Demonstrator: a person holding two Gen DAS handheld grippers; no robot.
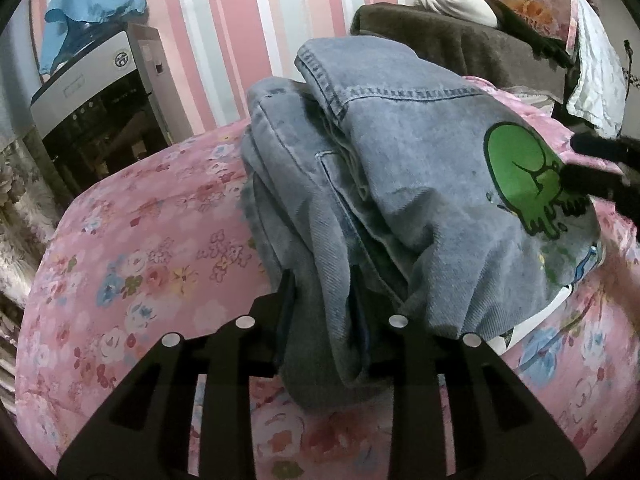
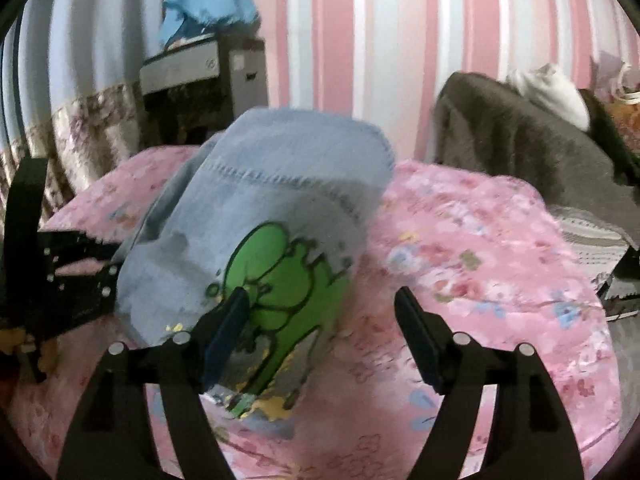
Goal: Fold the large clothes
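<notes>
The left gripper point(image 1: 324, 312) is pinching a thick wad of the folded denim garment point(image 1: 400, 184) between its jaws, while the right gripper point(image 2: 320, 312) is hanging wide apart and holding nothing — one finger is lying against the green frog print point(image 2: 280, 280). The bundle is sitting on the pink floral bedspread point(image 1: 132, 264). Folding seems nearly done; next likely comes releasing and flattening the stack — gently, so the layers are not sliding.
</notes>
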